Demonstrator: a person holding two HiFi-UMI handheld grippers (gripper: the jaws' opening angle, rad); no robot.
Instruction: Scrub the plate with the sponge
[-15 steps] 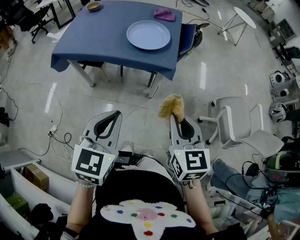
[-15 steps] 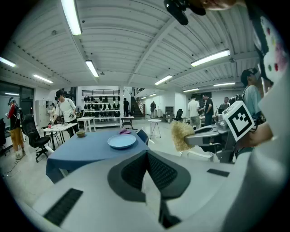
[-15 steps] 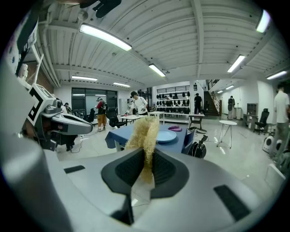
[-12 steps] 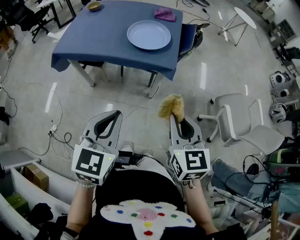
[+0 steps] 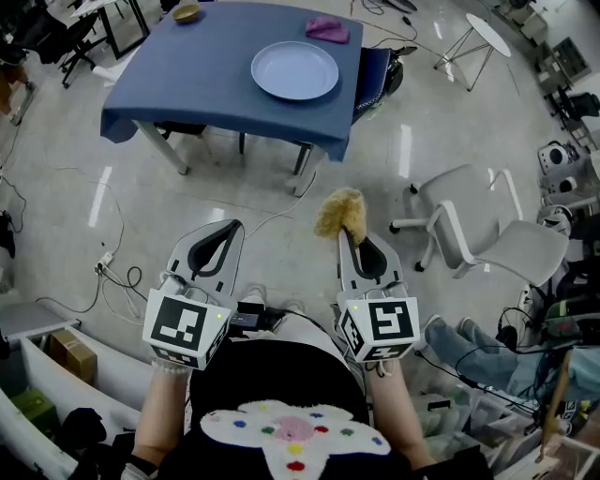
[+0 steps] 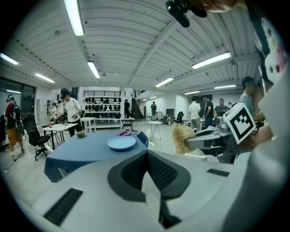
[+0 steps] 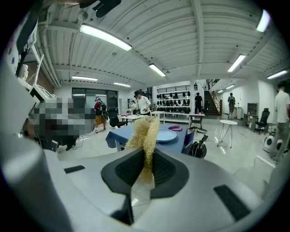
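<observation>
A pale blue plate (image 5: 294, 70) lies on a blue-clothed table (image 5: 187, 75) well ahead of me; the same plate (image 6: 121, 143) (image 7: 166, 135) shows in both gripper views. My right gripper (image 5: 352, 232) is shut on a tan, fibrous sponge (image 5: 339, 214) that sticks up out of its jaws, and the sponge (image 7: 145, 136) fills the middle of the right gripper view. My left gripper (image 5: 225, 231) is shut with nothing in it. Both are held low in front of my body, over the floor and far short of the table.
On the table also lie a purple cloth (image 5: 328, 28) and a small bowl (image 5: 187, 12). A white office chair (image 5: 478, 239) stands to my right, and a dark bag (image 5: 377, 75) leans by the table's right end. Cables (image 5: 112, 272) trail across the floor at left. People stand in the background.
The view has shifted slightly; the white chair has moved a little left and nearer. Both grippers hold as before.
</observation>
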